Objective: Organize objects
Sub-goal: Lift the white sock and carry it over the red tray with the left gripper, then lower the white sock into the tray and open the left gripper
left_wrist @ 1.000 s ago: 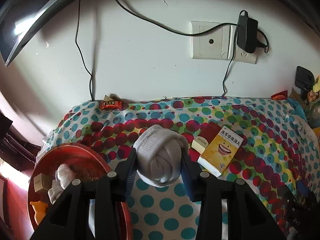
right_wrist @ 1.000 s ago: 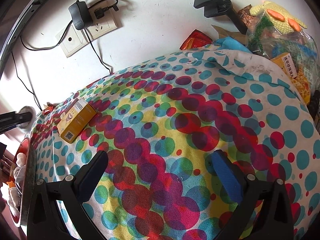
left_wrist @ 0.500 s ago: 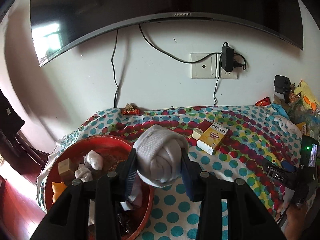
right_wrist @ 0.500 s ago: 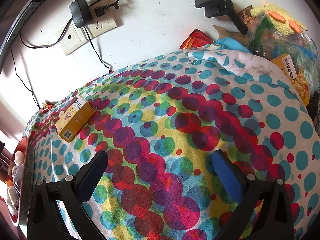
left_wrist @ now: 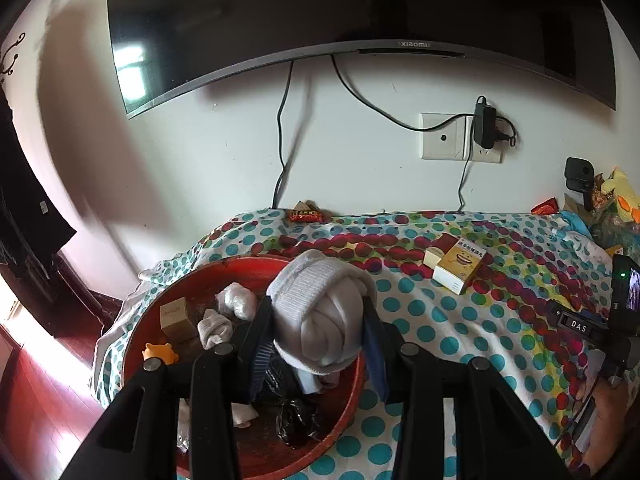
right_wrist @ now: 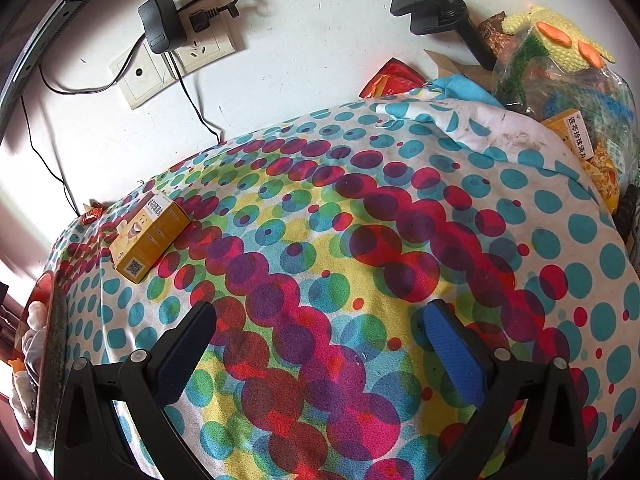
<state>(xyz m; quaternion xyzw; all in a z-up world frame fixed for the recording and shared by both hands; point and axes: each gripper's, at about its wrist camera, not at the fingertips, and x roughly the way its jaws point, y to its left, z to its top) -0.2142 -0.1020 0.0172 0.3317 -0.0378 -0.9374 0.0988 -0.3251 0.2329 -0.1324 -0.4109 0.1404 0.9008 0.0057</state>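
Observation:
My left gripper (left_wrist: 316,312) is shut on a rolled white sock ball (left_wrist: 324,312) and holds it above the right side of a round red tray (left_wrist: 192,284). The tray holds a small tan box (left_wrist: 176,318), other white socks (left_wrist: 216,326), an orange toy (left_wrist: 160,352) and black bags (left_wrist: 296,416). A yellow medicine box (left_wrist: 460,268) lies on the dotted cloth, also in the right wrist view (right_wrist: 150,236). My right gripper (right_wrist: 320,320) is open and empty over the dotted cloth (right_wrist: 360,264).
A TV (left_wrist: 360,8) hangs on the wall above a socket with a charger (left_wrist: 484,128). A red snack packet (left_wrist: 306,216) lies at the table's back edge. Bags, a knitted toy (right_wrist: 560,36) and a black clamp (right_wrist: 432,4) crowd the right end. The tray's rim (right_wrist: 52,360) shows at far left.
My left gripper has pulled back and moved left with the sock ball, from over the cloth to over the red tray. The right gripper has barely moved.

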